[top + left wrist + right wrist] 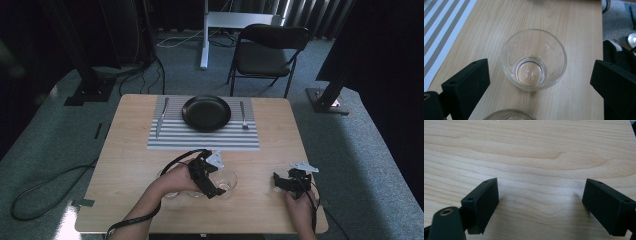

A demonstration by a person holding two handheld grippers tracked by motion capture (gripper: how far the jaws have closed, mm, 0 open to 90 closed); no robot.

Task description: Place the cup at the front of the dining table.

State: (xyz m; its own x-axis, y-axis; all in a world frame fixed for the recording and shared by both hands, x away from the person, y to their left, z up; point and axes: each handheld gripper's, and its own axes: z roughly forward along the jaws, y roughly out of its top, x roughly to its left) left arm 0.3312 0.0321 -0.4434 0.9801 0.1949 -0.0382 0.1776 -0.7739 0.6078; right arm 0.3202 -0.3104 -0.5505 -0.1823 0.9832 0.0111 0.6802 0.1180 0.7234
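Left gripper [537, 82]: jaws spread wide on either side of a clear drinking glass [534, 60], touching nothing.
Glass: upright and empty on the wooden surface [564, 17], near the person's edge, beside the striped placemat [439, 30].
Second glass [509, 115]: just its rim, nearer the camera.
Right gripper [541, 205]: jaws wide apart over bare wood, empty.
Placemat setting: black plate [206, 113], knife [161, 117], fork [243, 115].

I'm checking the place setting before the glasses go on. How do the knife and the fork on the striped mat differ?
The knife lies left of the black plate, the fork right of it. The knife looks longer and slants a little; the fork looks shorter and lies nearly straight. Both are silver-coloured, lie flat on the striped mat, and are clear of the plate.
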